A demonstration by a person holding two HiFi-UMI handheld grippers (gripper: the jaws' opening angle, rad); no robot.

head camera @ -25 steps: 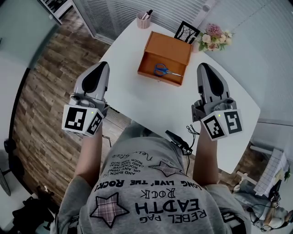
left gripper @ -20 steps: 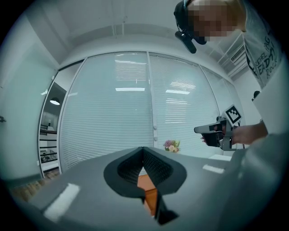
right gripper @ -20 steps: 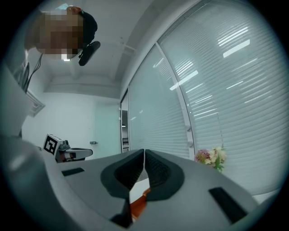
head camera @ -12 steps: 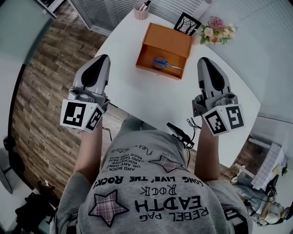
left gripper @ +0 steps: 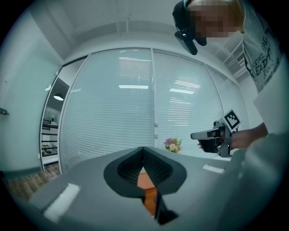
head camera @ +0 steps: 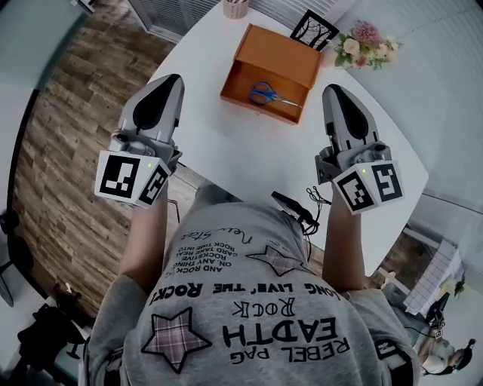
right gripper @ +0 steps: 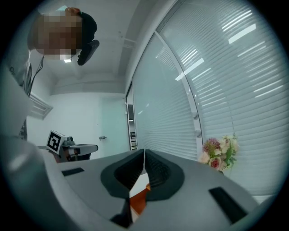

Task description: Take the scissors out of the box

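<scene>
An orange box (head camera: 281, 54) lies open on the white table (head camera: 226, 143), and scissors (head camera: 270, 94) with blue handles lie inside it. My left gripper (head camera: 173, 78) hovers over the table's left edge, left of the box, its jaws shut on nothing. My right gripper (head camera: 331, 90) hangs to the right of the box, also shut and empty. In the left gripper view the left gripper (left gripper: 143, 149) has its jaws pressed together, with the orange box (left gripper: 146, 184) showing below them. In the right gripper view the right gripper (right gripper: 144, 152) is closed above a strip of the box (right gripper: 139, 200).
A pink pen cup (head camera: 235, 9), a black picture frame (head camera: 315, 30) and a bunch of flowers (head camera: 364, 41) stand along the table's far edge behind the box. Wooden floor (head camera: 68, 151) lies to the left. A black device with a cable (head camera: 296, 212) hangs at the person's waist.
Both grippers have eased slightly forward and down toward the table beside the box. Their jaws stay shut, and the scissors have not moved in the box.
</scene>
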